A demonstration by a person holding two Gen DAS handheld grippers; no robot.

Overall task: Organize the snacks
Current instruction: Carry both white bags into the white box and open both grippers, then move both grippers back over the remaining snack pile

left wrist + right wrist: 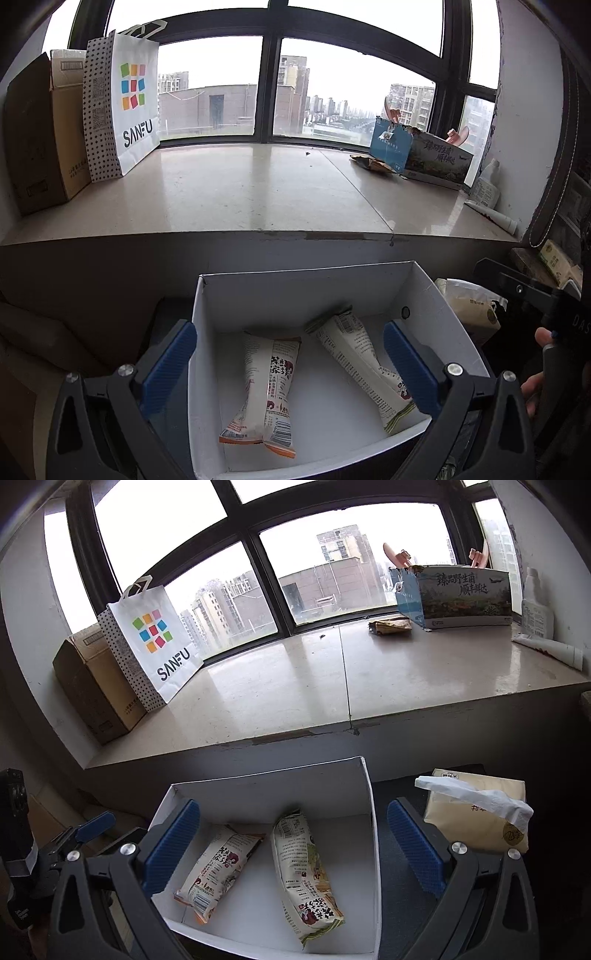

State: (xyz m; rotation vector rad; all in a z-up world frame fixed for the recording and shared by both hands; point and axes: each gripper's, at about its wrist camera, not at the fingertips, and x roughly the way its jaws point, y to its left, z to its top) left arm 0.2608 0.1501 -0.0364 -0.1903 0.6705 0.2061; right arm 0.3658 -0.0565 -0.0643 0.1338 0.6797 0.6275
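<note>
Now both your left tool [290, 363] and right tool [291, 845] gape empty above the white cardboard box [266, 781], where two crinkly plastic snack packets [306, 878] lie loose; lowering carelessly could tip its thin walls.

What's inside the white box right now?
Two snack packets lie flat on the floor of the white box: an orange-edged packet and a green-edged packet, apart from each other. Part of the floor under the open left gripper fingers is hidden.
</note>
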